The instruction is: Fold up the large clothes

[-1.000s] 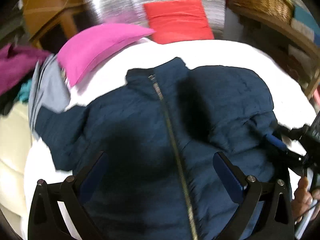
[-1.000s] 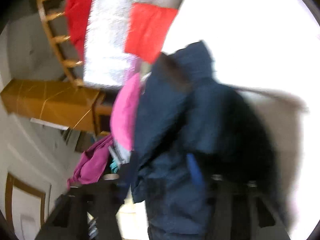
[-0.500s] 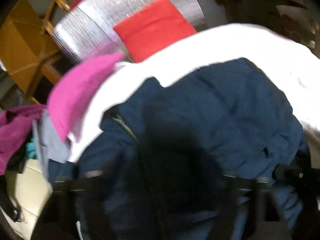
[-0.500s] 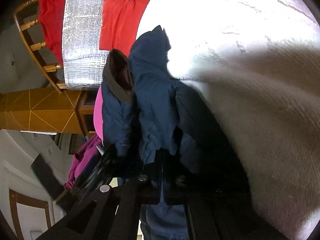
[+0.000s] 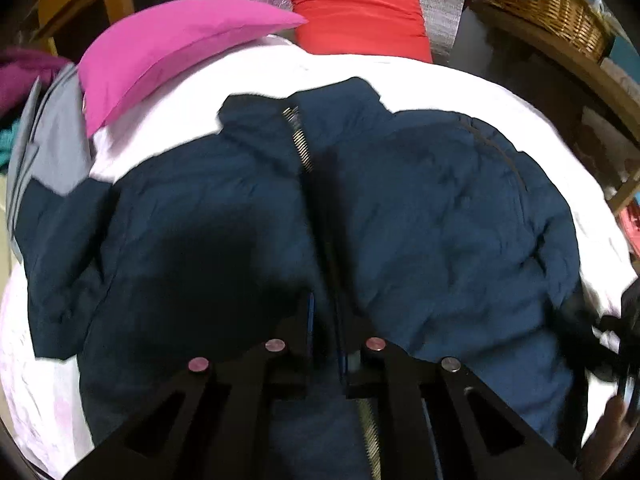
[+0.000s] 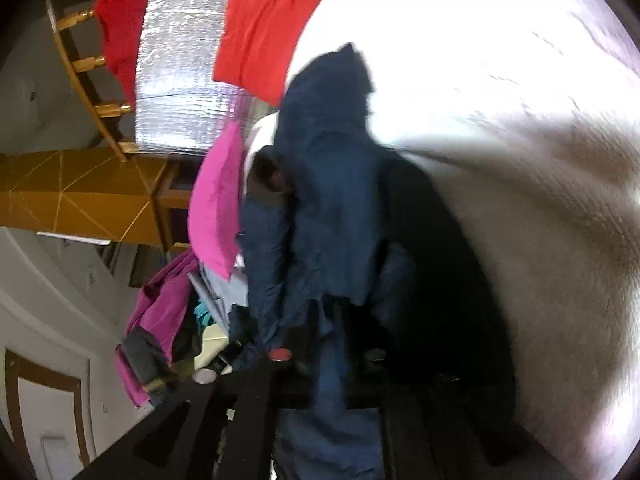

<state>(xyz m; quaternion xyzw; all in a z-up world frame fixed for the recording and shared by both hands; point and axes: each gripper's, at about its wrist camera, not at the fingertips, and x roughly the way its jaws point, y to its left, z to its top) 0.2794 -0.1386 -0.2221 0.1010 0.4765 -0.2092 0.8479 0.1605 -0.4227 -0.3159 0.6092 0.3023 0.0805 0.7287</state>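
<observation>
A navy zip-up jacket lies front up on the white bed cover, collar at the far side and both sleeves out. My left gripper is shut on the jacket's front, right beside the zipper. In the right wrist view the jacket stretches away from my right gripper. Its jaws are opening, with a strip of jacket fabric filling the narrow gap between them. The right gripper also shows at the jacket's right edge in the left wrist view, with a hand below it.
A pink pillow and a red cushion lie at the bed's far end, before a silver foil panel. A grey garment and magenta clothes pile up on the left. A wicker basket sits on a shelf at the right.
My left gripper came down from wide open above the jacket and closed on the fabric by the zipper. The right gripper stayed at the jacket's edge with fabric in it.
</observation>
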